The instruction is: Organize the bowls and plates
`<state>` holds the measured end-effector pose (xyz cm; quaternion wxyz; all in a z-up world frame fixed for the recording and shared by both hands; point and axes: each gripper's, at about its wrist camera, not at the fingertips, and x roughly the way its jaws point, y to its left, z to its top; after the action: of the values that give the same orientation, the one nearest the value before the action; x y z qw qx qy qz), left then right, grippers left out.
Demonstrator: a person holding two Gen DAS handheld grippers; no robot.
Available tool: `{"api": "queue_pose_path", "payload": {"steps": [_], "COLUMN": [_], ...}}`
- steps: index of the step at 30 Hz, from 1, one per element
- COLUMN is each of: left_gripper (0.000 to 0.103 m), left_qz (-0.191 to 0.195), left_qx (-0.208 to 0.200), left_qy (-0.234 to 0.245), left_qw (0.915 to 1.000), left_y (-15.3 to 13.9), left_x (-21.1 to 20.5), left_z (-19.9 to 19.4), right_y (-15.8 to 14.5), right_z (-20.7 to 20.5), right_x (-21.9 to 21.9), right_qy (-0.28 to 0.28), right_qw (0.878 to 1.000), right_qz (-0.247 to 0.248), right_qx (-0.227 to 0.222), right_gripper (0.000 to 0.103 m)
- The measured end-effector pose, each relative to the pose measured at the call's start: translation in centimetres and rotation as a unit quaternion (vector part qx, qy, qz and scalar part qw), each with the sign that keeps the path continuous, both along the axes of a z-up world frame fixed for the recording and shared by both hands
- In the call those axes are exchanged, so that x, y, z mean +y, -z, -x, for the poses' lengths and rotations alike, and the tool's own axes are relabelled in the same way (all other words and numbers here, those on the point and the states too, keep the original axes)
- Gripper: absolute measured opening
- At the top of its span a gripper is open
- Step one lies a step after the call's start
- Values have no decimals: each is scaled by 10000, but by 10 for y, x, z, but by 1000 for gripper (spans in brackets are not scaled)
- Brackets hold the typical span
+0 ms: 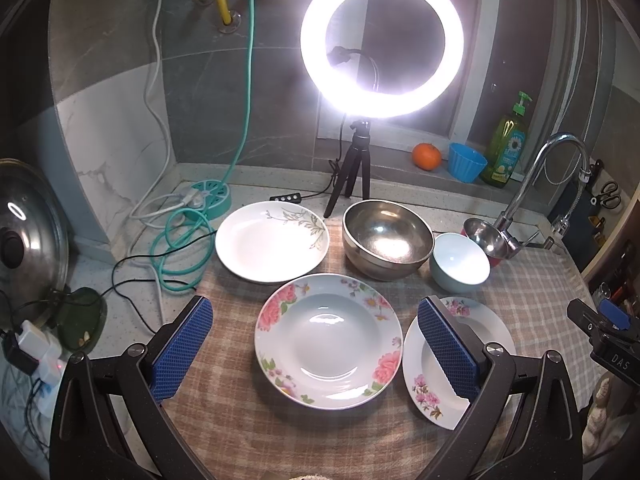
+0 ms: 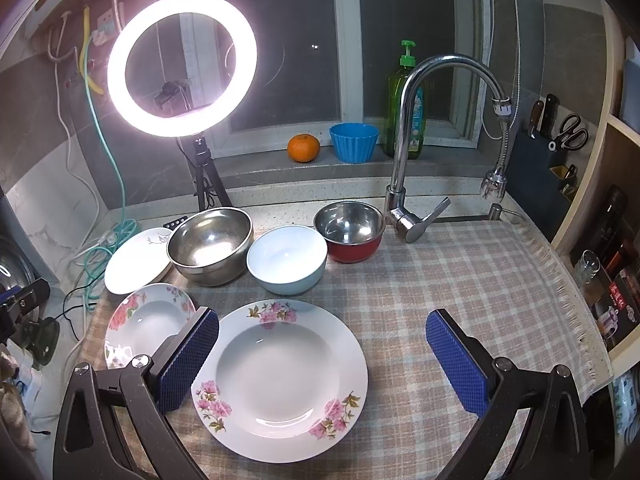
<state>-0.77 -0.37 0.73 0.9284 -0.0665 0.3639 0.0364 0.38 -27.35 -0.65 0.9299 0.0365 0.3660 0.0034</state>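
On the checked cloth lie a pale blue flowered deep plate point(image 1: 328, 340) point(image 2: 150, 320), a white pink-flowered plate point(image 1: 500, 340) point(image 2: 280, 380) to its right, and a white plate with grey-gold leaves point(image 1: 272, 242) point(image 2: 136, 260) behind. Behind them stand a large steel bowl point(image 1: 387, 240) point(image 2: 210, 246), a light blue bowl point(image 1: 460, 264) point(image 2: 287, 260) and a red steel-lined bowl point(image 1: 486, 240) point(image 2: 350, 232). My left gripper point(image 1: 316, 344) is open above the blue plate. My right gripper point(image 2: 322, 356) is open above the white flowered plate.
A ring light on a tripod point(image 1: 382, 40) point(image 2: 182, 64) stands at the back. A faucet point(image 1: 540, 184) point(image 2: 404, 160) rises at the right. An orange point(image 2: 304, 147), blue cup point(image 2: 354, 142) and soap bottle point(image 2: 406, 100) sit on the sill. Cables point(image 1: 180, 248) and a pot lid point(image 1: 28, 240) lie left.
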Motion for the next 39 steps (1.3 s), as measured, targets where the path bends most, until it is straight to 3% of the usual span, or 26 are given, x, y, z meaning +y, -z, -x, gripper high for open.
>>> {"api": "queue_pose_path", "payload": {"steps": [24, 39], "left_gripper": [102, 101], "left_qz": [-5, -22], "left_qx": [14, 168], "left_qy": [0, 154], "left_qw": [10000, 9997], "left_y": [3, 19], "left_x": [1, -12], "left_z": [0, -6], "right_y": [2, 15], "right_z": [-1, -7], "right_x": [1, -9], "right_qy": [5, -17], "right_qw": [10000, 9999], "right_qz": [10, 13], "right_qx": [26, 123], "right_gripper": [102, 102]}}
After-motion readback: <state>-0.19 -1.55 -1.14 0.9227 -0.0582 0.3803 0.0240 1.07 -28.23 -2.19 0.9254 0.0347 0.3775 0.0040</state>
